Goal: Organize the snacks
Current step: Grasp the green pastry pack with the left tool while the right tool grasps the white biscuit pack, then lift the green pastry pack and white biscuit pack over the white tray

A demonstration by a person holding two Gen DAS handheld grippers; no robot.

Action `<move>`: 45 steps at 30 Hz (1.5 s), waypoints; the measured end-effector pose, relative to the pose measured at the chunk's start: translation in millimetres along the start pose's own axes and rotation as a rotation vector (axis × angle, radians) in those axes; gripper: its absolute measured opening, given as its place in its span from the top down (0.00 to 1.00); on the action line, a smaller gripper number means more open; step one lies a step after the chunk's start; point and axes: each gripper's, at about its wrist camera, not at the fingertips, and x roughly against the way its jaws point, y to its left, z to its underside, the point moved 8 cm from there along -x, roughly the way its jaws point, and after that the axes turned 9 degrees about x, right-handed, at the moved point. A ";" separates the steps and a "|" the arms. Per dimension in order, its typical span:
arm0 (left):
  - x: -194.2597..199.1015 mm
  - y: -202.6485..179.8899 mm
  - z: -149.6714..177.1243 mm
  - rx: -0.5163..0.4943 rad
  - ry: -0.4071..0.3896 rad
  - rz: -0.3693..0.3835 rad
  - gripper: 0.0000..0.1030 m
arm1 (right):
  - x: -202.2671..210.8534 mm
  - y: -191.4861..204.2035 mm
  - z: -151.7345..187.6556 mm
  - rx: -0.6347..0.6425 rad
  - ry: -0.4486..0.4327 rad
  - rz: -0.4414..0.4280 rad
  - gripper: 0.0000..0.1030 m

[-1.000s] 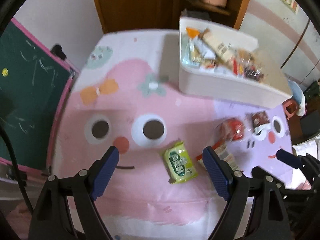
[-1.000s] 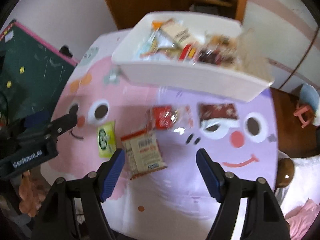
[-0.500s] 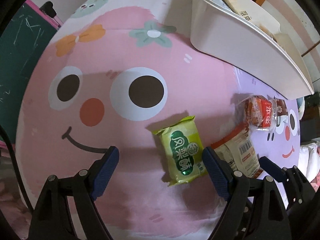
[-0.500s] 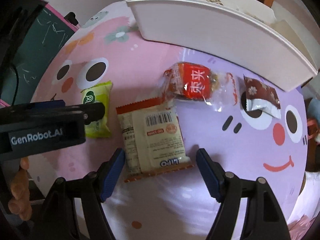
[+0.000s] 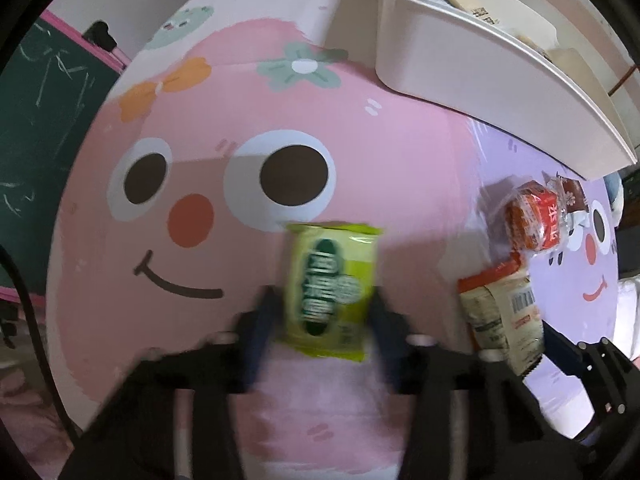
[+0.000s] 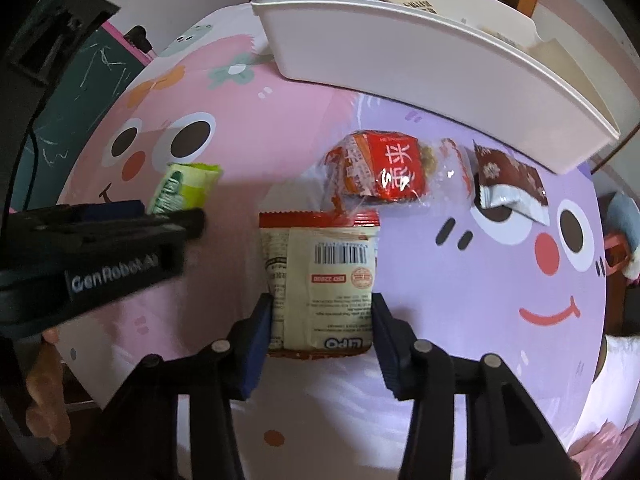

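Note:
My left gripper [image 5: 322, 314] has its blurred jaws closed on the sides of a green snack packet [image 5: 330, 290] lying on the pink cartoon mat. My right gripper [image 6: 322, 320] is closed on the sides of a cream packet with red ends and a barcode [image 6: 320, 280]. The green packet [image 6: 184, 188] and left gripper body show at the left of the right wrist view. A red clear-wrapped snack [image 6: 380, 170] and a brown packet [image 6: 506, 182] lie ahead, before the white bin [image 6: 420, 68] holding several snacks.
The round table's edge curves close on the left, with a green chalkboard [image 5: 32, 140] beyond it. The white bin [image 5: 480, 68] stands at the far right of the left wrist view. A wooden door and shelf stand behind the table.
Both grippers dropped to the table and closed: the left onto the green packet, the right onto the cream barcode packet. Both were wide open before.

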 end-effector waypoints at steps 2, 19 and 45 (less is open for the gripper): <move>2.3 0.5 1.6 -0.007 0.004 0.011 0.66 | 2.4 -1.5 3.8 -0.009 0.002 -0.005 0.55; 106.5 -20.5 48.3 -0.129 -0.043 0.081 0.66 | 87.7 18.5 18.5 0.010 -0.087 -0.042 0.55; 288.6 -118.9 -117.1 -0.240 -0.417 0.220 0.66 | 291.9 -102.1 -107.8 -0.143 -0.485 0.252 0.55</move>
